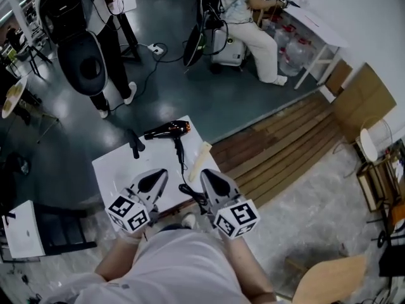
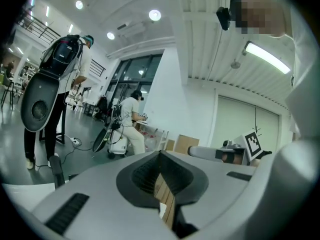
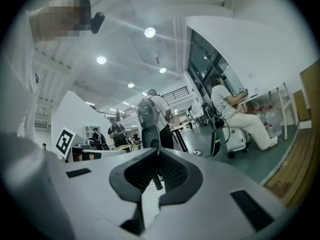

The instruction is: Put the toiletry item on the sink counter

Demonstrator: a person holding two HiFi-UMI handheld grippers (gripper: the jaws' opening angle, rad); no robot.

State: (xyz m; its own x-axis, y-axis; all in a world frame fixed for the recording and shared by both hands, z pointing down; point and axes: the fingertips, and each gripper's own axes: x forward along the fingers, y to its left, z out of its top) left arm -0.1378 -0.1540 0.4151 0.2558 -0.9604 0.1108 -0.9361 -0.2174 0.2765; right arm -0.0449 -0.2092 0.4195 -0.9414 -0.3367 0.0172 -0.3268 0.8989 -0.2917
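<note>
A small white table point(image 1: 112, 170) stands in front of me. On it lie a black hair dryer point(image 1: 169, 130) with its cord point(image 1: 182, 164), a black brush point(image 1: 135, 145) to its left and a cream comb point(image 1: 199, 159) at the right edge. My left gripper point(image 1: 161, 173) hovers over the table's near edge, jaws shut and empty point(image 2: 161, 155). My right gripper point(image 1: 205, 173) hangs beside it near the cord's end, also shut with nothing held point(image 3: 159, 152). Neither touches any item.
A standing person point(image 1: 95, 37) with a black device is beyond the table, and a seated person point(image 1: 250, 18) is further back. Wooden planks point(image 1: 285, 144) lie to the right, a wooden chair point(image 1: 329, 282) at near right, a white block point(image 1: 28, 230) at left.
</note>
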